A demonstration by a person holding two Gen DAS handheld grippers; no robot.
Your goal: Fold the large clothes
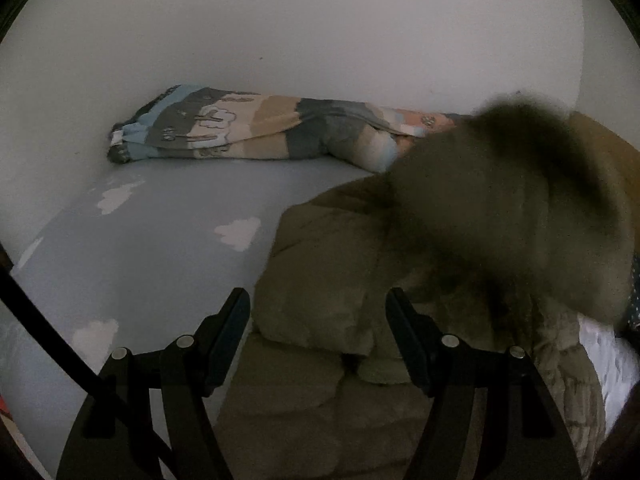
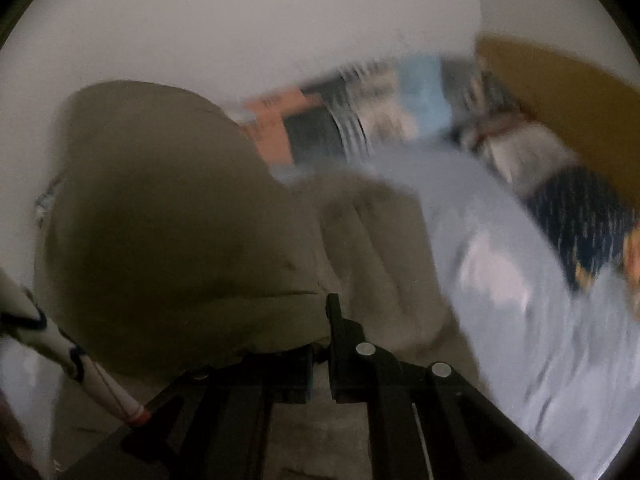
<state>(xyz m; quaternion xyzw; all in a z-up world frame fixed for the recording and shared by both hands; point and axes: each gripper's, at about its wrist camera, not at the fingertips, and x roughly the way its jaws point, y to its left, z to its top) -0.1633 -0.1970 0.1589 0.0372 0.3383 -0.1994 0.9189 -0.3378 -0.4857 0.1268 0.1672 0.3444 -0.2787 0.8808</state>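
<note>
Left wrist view: the left gripper (image 1: 318,312) is wide open w/ nothing in it. Its two black fingers sit low over the near part of the big olive-green coat (image 1: 320,280), which lies on the pale blue bed sheet (image 1: 152,248) w/ white clouds on it. The left finger is over bare sheet, the right finger over the coat. A blurry dark part of the coat is lifted up at the right. A folded blanket (image 1: 240,128) w/ stripes and pictures lies at the back by the white wall (image 1: 280,20), apart from the coat. Right wrist view: very blurry. The right gripper (image 2: 320,344) is pinched nearly closed on an edge of the coat (image 2: 160,208); a big puffy bit bulges up to the left of the fingers, and more coat lies flat just past them. Only this view shows a yellow-brown board (image 2: 580,104) at the far right, a dark blue dotted cloth (image 2: 580,216) on the sheet (image 2: 520,280), and a white stick w/ a red band (image 2: 60,352) at the lower left.
</note>
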